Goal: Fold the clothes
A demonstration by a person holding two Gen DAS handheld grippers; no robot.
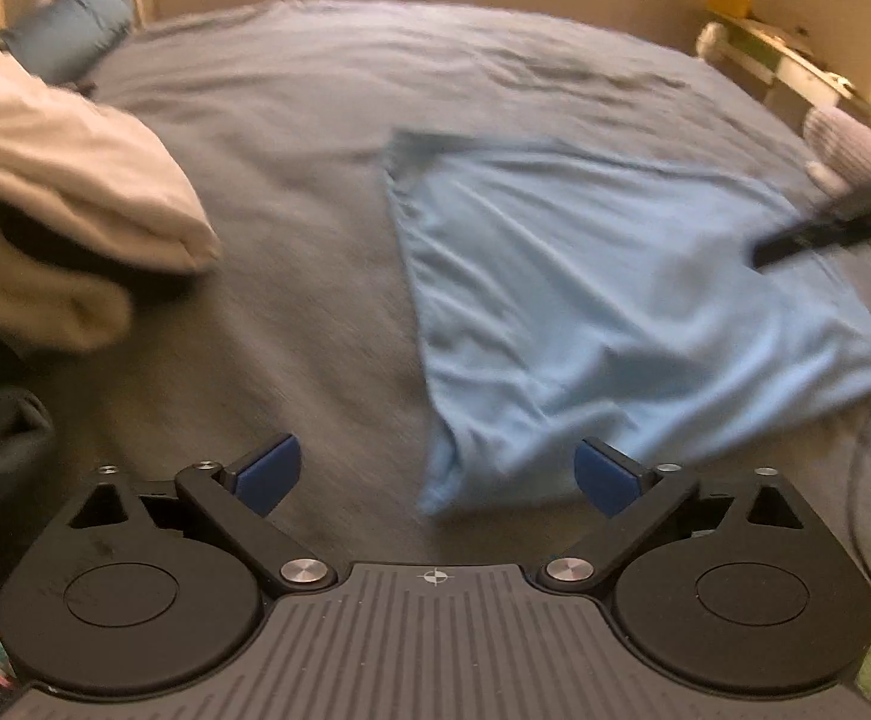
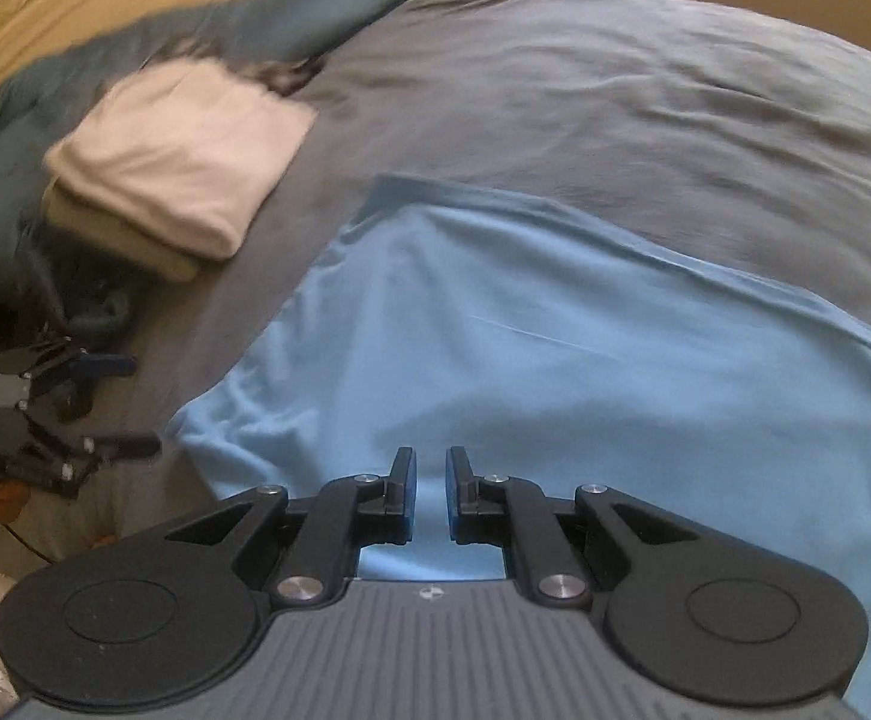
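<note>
A light blue garment [image 1: 615, 300] [image 2: 525, 360] lies spread and creased on the grey bed cover [image 1: 285, 180] [image 2: 615, 90]. My left gripper [image 1: 435, 468] hovers open just over the garment's near left corner, with nothing between its blue pads [image 1: 270, 474]. From the right wrist view, the left gripper [image 2: 129, 405] stands open left of the garment. My right gripper [image 2: 431, 480] hangs above the blue garment with its jaws shut to a narrow slit and nothing gripped. Its black tip reaches in as the right gripper [image 1: 825, 228] over the garment's far right side.
A folded stack of white and cream clothes [image 1: 45, 180] [image 2: 177, 162] sits on the bed to the left. Teal pillows [image 1: 69, 30] [image 2: 315, 6] lie behind it. A shelf [image 1: 783, 54] stands past the bed's right edge. Dark items [image 2: 75, 288] lie beside the stack.
</note>
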